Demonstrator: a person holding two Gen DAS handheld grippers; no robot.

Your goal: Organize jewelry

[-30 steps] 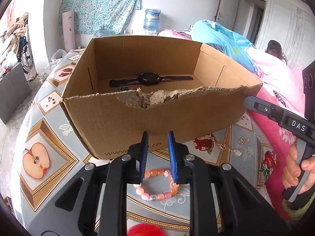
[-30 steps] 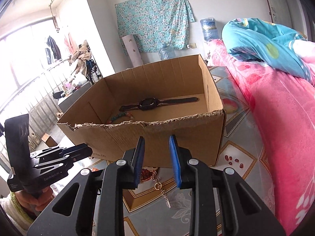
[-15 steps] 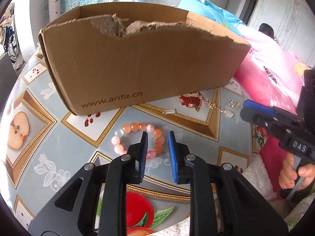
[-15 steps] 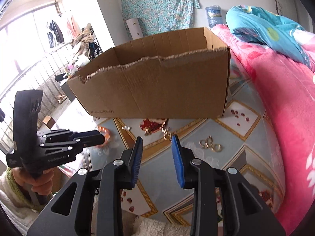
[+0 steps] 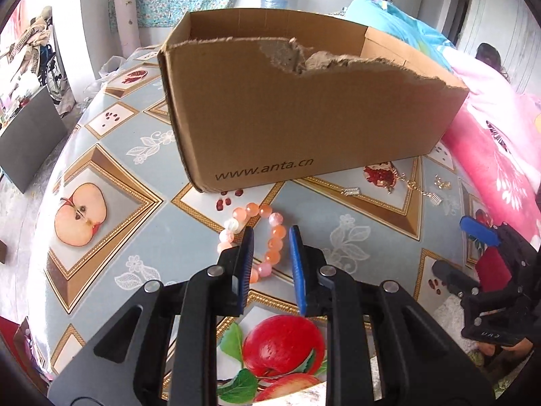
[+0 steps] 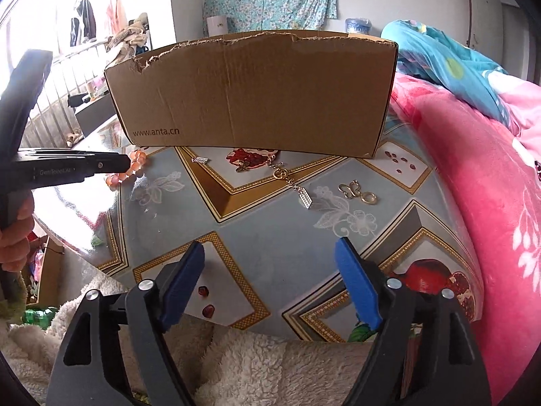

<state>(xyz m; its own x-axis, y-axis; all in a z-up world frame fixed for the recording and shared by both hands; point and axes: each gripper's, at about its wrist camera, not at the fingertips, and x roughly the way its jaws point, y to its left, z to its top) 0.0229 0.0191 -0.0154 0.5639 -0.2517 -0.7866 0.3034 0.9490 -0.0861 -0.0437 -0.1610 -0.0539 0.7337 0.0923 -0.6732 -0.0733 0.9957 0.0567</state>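
The cardboard box [image 5: 304, 108] stands on my fruit-print table [image 5: 111, 155]. In front of the box lies the peach bead bracelet [image 5: 270, 237]; my left claw [image 5: 270, 253] hangs over it, jaws narrowly parted, pressing nothing. My right claw [image 6: 270, 270] has just been opening and stands wide, empty. The gold chain [image 6: 287, 177] and small earrings [image 6: 356, 193] lie nearer the box.

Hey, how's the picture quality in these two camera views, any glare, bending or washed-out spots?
Left wrist view: even daylight, sharp on the bead bracelet and the box; fisheye bends the table edge. Right wrist view: the window at upper left is blown out, and white glare washes the tablecloth beside the left gripper; the box front bows outward.
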